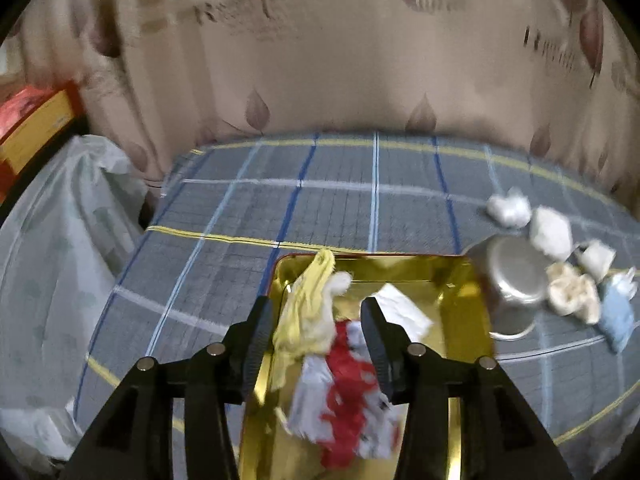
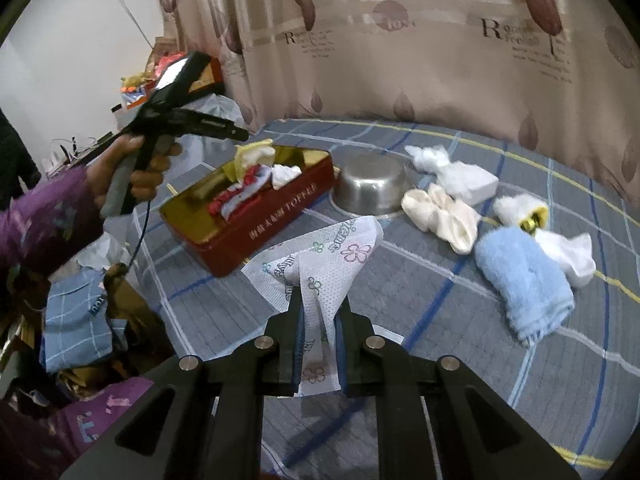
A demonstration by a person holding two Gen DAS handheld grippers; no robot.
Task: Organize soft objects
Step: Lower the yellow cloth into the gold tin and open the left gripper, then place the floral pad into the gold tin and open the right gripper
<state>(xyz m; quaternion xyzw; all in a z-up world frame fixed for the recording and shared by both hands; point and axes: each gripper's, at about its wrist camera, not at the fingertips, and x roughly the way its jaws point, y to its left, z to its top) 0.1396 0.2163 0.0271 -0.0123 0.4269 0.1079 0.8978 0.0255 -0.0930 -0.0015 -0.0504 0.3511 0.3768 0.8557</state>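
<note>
The left gripper (image 1: 318, 320) hangs above the gold-lined tin (image 1: 460, 280), its fingers spread apart with nothing between them. Under it in the left wrist view lie a yellow cloth (image 1: 308, 312), a red-and-white cloth (image 1: 344, 380) and a folded white piece (image 1: 400, 308), all inside the tin. The tin rests on the grey plaid bedspread (image 1: 240, 208). Just beside its right rim stands an upturned steel bowl (image 1: 516, 276), and past the bowl sit white bundles (image 1: 550, 226), a cream cloth (image 1: 572, 292) and a blue towel (image 1: 616, 316). This view is motion-blurred, so the prints and folds are hard to make out, and the tin's near end is cut off behind the gripper body.

The right wrist view is sharper. The right gripper (image 2: 319, 308) is clamped on a white flower-printed tissue (image 2: 320, 264), which fans upward from between the fingers, held above the bedspread (image 2: 440, 360) and apart from the tin. Only here do the tin's red outer wall (image 2: 272, 216) and its gold lettering show, as does the person's left hand (image 2: 132, 172) in a purple sleeve gripping the other tool's handle above the tin's left end. The steel bowl (image 2: 370, 184) touches the tin's far corner. To the right lie the cream cloth (image 2: 440, 212), white wads (image 2: 452, 172) and the rolled blue towel (image 2: 524, 280), with a small gold object (image 2: 534, 220) half hidden among white pieces.
</note>
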